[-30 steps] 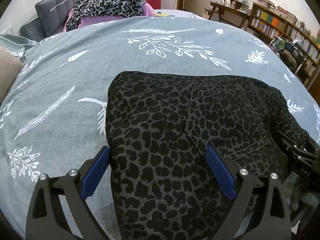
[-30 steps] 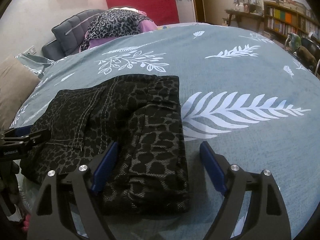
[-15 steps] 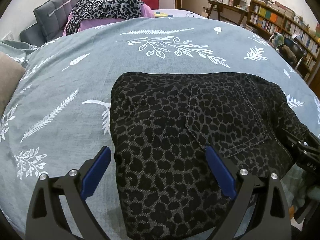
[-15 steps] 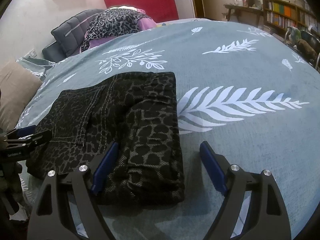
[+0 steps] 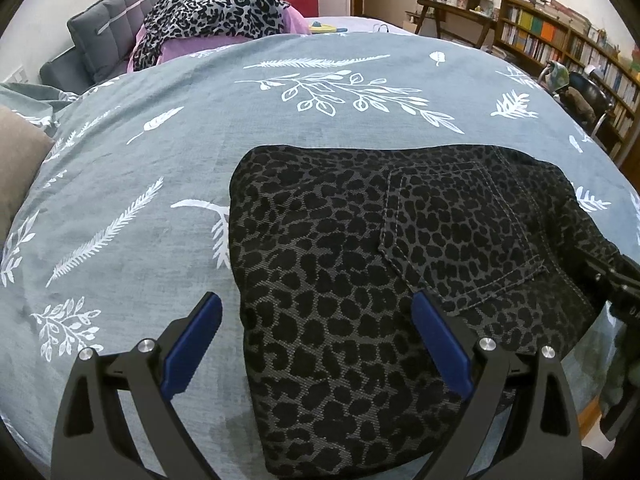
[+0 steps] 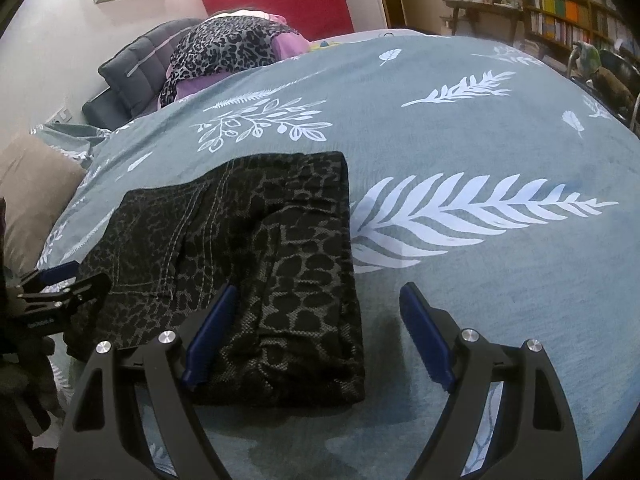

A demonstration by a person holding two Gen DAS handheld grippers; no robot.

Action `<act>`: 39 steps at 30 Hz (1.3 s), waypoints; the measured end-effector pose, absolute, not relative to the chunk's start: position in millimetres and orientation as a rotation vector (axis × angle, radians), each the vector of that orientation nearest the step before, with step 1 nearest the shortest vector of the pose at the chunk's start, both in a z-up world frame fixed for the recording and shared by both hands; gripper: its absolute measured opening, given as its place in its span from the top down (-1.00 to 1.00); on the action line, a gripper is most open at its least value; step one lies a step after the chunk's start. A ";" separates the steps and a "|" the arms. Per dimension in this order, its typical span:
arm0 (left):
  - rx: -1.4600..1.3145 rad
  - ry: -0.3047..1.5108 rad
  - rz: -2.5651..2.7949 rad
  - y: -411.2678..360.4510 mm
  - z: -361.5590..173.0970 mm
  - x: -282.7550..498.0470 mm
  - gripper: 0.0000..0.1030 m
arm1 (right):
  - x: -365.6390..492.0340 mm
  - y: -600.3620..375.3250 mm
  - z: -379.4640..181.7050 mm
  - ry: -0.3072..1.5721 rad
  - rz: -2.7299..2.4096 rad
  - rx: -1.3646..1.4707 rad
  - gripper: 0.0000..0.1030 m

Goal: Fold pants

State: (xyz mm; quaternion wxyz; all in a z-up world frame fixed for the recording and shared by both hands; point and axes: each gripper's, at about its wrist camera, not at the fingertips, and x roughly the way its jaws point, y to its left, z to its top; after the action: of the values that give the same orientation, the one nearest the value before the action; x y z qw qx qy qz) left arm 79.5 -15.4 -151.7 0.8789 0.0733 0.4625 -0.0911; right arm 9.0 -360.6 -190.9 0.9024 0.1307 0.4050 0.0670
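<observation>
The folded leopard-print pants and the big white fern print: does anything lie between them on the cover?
Nothing: in the right wrist view the folded leopard-print pants border the white fern print directly on the grey-green cover.

The pants [image 5: 340, 300] are seen as a coarse woven cloth, matt, with pale stitched seams around a pocket. The bedspread [image 5: 160, 152], a soft matt cloth with a slightly brushed look, is printed with white leaves. On the left gripper [image 5: 316, 312] matt black plastic arms, smooth blue pads and shiny metal screw heads are shown; the same is shown on the right gripper [image 6: 316, 300]. At two o'clock, wooden bookshelves [image 5: 560, 44] are seen.
</observation>
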 end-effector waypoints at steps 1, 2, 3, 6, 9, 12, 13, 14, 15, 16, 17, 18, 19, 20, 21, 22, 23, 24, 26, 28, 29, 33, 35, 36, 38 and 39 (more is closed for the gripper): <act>0.152 0.965 -0.190 -15.0 -151.8 79.8 -0.84 | 8.7 -361.4 -189.4 0.834 0.135 0.273 -0.62; 0.150 0.967 -0.191 -14.1 -151.7 80.1 -0.84 | 8.3 -362.5 -187.5 0.829 0.131 0.276 -0.62; 0.148 0.968 -0.192 -13.7 -151.6 80.8 -0.84 | 8.0 -363.6 -185.8 0.825 0.129 0.278 -0.62; 0.113 0.983 -0.199 -6.7 -149.7 82.5 -0.84 | 3.8 -364.8 -181.2 0.819 0.114 0.269 -0.61; 0.071 0.992 -0.204 4.2 -146.8 77.0 -0.84 | -7.5 -366.0 -180.8 0.817 0.105 0.240 -0.62; 0.089 1.004 -0.215 9.3 -152.5 65.8 -0.84 | -10.4 -366.7 -193.1 0.852 0.114 0.236 -0.62; 0.084 1.023 -0.222 11.0 -157.9 65.2 -0.85 | -9.9 -366.4 -198.6 0.861 0.118 0.241 -0.62; 0.058 1.037 -0.225 15.0 -163.5 65.4 -0.86 | -8.4 -366.1 -200.4 0.861 0.115 0.241 -0.66; 0.020 1.045 -0.229 19.3 -166.4 66.6 -0.87 | -8.1 -365.7 -200.4 0.861 0.111 0.240 -0.69; -0.016 1.052 -0.236 23.3 -167.7 68.4 -0.87 | -6.7 -365.3 -198.9 0.865 0.110 0.239 -0.70; -0.032 1.058 -0.240 24.2 -167.9 68.2 -0.87 | -5.8 -365.6 -197.1 0.867 0.112 0.236 -0.70; -0.044 1.066 -0.244 25.7 -167.7 68.9 -0.87 | -5.7 -366.1 -194.4 0.864 0.115 0.233 -0.70; -0.050 1.069 -0.250 26.9 -165.7 69.6 -0.87 | -5.6 -367.5 -191.7 0.858 0.119 0.232 -0.70; -0.047 1.066 -0.252 27.5 -163.2 69.2 -0.87 | -6.1 -370.2 -185.9 0.846 0.129 0.240 -0.70; -0.042 1.062 -0.254 28.7 -159.8 69.9 -0.87 | -4.3 -372.4 -182.8 0.842 0.135 0.255 -0.70; -0.047 1.058 -0.257 31.0 -155.8 71.4 -0.86 | -3.5 -375.8 -179.8 0.839 0.144 0.281 -0.70; -0.059 1.057 -0.261 33.5 -152.8 73.6 -0.85 | -0.9 -381.3 -176.9 0.840 0.161 0.321 -0.70; -0.079 1.058 -0.264 36.6 -149.7 76.9 -0.85 | 3.1 -386.4 -174.7 0.844 0.180 0.366 -0.70; -0.148 1.063 -0.277 45.7 -143.8 86.5 -0.85 | 11.5 -394.4 -171.6 0.849 0.205 0.436 -0.70; -0.189 1.068 -0.276 50.8 -141.1 94.0 -0.85 | 21.6 -398.6 -169.9 0.860 0.224 0.478 -0.72; -0.204 1.071 -0.266 53.6 -139.7 99.6 -0.85 | 28.4 -398.9 -170.4 0.872 0.239 0.493 -0.72; -0.216 1.087 -0.277 53.2 -141.8 114.3 -0.85 | 45.4 -391.6 -178.3 0.920 0.266 0.473 -0.72; -0.254 1.114 -0.303 54.5 -149.0 120.9 -0.85 | 54.2 -388.3 -187.1 0.962 0.289 0.479 -0.72; -0.280 1.131 -0.318 55.6 -153.5 123.2 -0.85 | 57.1 -387.3 -191.3 0.977 0.302 0.485 -0.72; -0.351 1.162 -0.359 58.8 -163.7 128.4 -0.85 | 63.1 -385.7 -200.9 1.010 0.329 0.492 -0.72; -0.381 1.172 -0.377 60.5 -167.1 130.2 -0.85 | 64.9 -385.2 -205.5 1.023 0.335 0.492 -0.73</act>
State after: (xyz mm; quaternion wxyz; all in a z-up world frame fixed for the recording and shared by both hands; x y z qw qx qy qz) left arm 130.2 60.5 -167.1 0.7995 -0.1776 0.5463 -0.1759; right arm 64.9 -385.2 -205.5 0.8300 0.2319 0.4820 0.1580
